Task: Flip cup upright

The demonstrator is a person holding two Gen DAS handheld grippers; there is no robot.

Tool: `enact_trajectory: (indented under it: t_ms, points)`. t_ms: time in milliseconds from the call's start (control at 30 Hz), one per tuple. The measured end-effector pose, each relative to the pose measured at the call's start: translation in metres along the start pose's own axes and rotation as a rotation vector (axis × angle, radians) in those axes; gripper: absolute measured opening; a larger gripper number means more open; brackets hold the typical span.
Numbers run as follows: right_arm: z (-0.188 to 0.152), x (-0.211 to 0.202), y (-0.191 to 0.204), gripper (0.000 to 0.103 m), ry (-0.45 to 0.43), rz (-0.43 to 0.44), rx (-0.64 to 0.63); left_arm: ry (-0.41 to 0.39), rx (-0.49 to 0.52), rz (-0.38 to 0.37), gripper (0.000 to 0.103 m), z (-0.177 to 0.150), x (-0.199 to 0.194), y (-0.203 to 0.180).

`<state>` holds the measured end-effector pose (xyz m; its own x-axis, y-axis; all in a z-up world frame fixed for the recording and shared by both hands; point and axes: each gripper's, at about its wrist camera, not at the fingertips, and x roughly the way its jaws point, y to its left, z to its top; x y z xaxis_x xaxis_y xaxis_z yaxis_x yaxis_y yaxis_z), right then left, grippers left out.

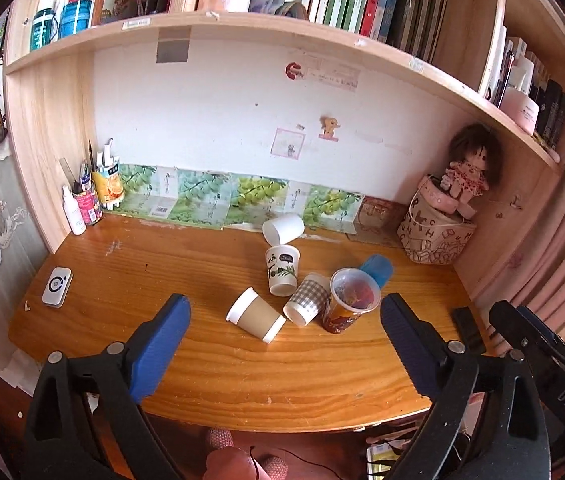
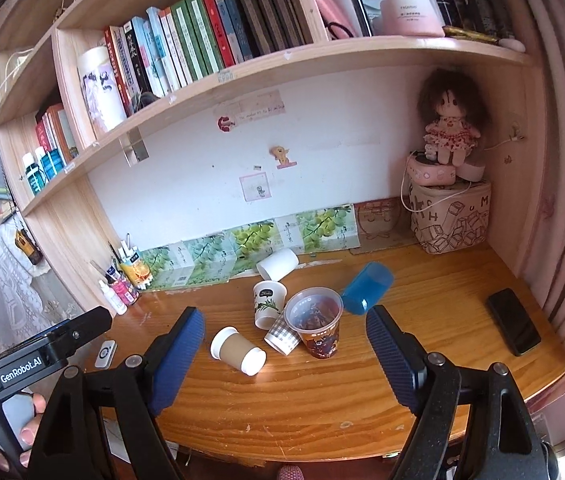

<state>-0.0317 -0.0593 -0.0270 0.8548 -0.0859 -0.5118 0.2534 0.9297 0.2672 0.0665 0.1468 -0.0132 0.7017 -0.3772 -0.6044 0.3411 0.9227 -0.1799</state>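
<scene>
Several cups cluster mid-desk. A brown paper cup [image 1: 256,317] [image 2: 238,350] lies on its side. A checked cup [image 1: 306,299] [image 2: 282,335] lies tilted against a clear printed cup [image 1: 348,300] [image 2: 316,326], which stands upright. A white cup with a leaf print [image 1: 282,270] [image 2: 268,304] sits mouth down. A plain white cup [image 1: 283,228] [image 2: 277,264] and a blue cup [image 1: 377,270] [image 2: 367,288] lie on their sides. My left gripper [image 1: 284,328] and right gripper [image 2: 284,344] are open and empty, held above the desk's front edge, short of the cups.
The wooden desk [image 1: 202,360] has a white device [image 1: 56,287] at left and a black phone [image 2: 514,327] at right. A pen holder [image 1: 88,204] stands back left, a printed bag with a doll [image 1: 436,232] back right. A bookshelf hangs overhead.
</scene>
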Motion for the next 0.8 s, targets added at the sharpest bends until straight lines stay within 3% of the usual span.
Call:
enact_trajectory:
  t_ms: [133, 267, 567, 800]
  points:
    - [0.004, -0.014, 0.004, 0.084, -0.027, -0.015, -0.024, -0.056, 0.037, 0.023, 0.100, 0.004, -0.013, -0.015]
    - [0.007, -0.023, 0.006, 0.103, -0.052, 0.018, -0.021, -0.121, 0.070, 0.061, 0.103, 0.007, -0.027, -0.025]
    - [0.017, -0.047, 0.016, 0.103, -0.181, 0.024, -0.072, -0.253, 0.007, 0.124, 0.103, 0.013, -0.051, -0.019]
    - [0.017, -0.052, 0.018, 0.103, -0.205, 0.021, -0.073, -0.306, -0.026, 0.143, 0.103, 0.014, -0.061, -0.018]
